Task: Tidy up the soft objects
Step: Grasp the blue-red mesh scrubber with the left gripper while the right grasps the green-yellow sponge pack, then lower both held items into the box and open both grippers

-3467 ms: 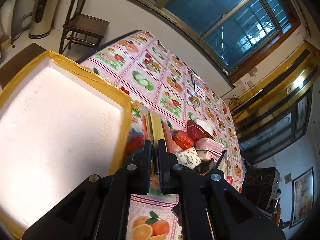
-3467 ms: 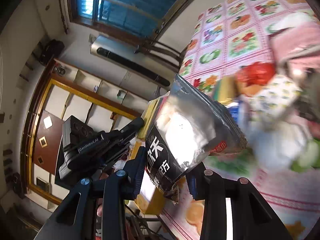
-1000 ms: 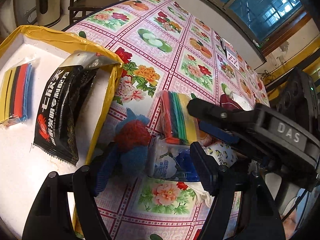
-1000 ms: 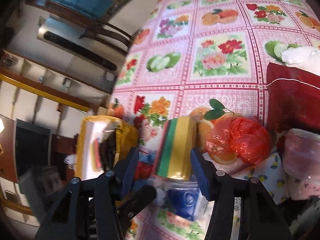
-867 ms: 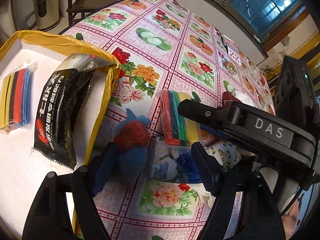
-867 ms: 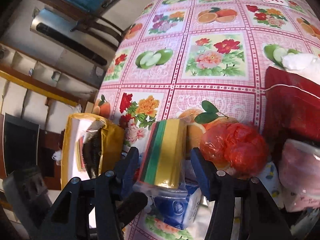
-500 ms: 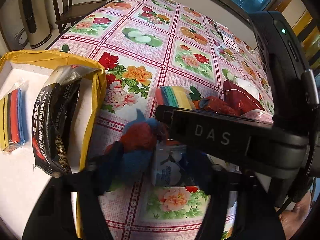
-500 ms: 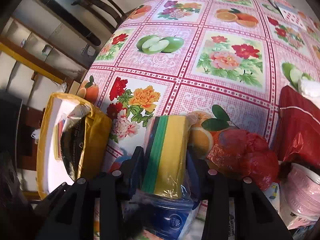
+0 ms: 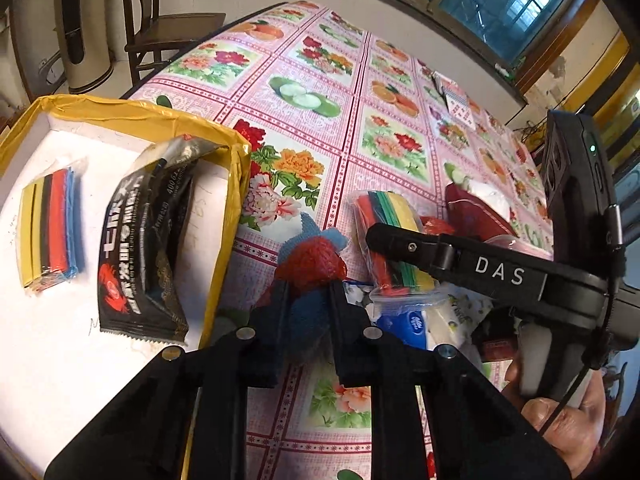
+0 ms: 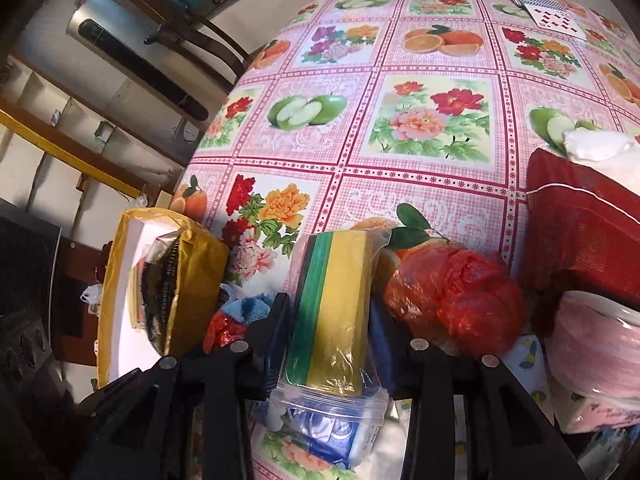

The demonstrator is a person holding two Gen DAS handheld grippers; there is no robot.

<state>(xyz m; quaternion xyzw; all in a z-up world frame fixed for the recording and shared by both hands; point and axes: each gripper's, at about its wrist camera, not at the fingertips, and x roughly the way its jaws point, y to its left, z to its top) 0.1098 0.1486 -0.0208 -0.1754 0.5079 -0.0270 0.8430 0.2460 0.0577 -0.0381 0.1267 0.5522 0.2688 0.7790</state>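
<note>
My left gripper (image 9: 308, 300) is shut on a blue and red soft toy (image 9: 312, 258) that rests on the tablecloth just right of the yellow-rimmed white box (image 9: 224, 132). Inside the box lie a black snack bag (image 9: 136, 248) and a pack of coloured sponges (image 9: 50, 228). My right gripper (image 10: 328, 320) is shut on a second bagged sponge pack (image 10: 340, 280), yellow and green, standing on edge on top of the pile. That same sponge pack (image 9: 394, 210) shows in the left wrist view, under the right gripper's body.
Crowded around the sponge pack are a red crumpled plastic bag (image 10: 456, 300), a dark red pouch (image 10: 580, 240), a pink roll (image 10: 592, 348) and a blue tissue packet (image 10: 320, 436). Playing cards (image 10: 552, 12) lie far across the flowered tablecloth. A chair (image 9: 168, 28) stands beyond the table.
Both grippers came in from wide open and narrowed. The left one has taken hold of the blue and red toy, the right one of the sponge pack.
</note>
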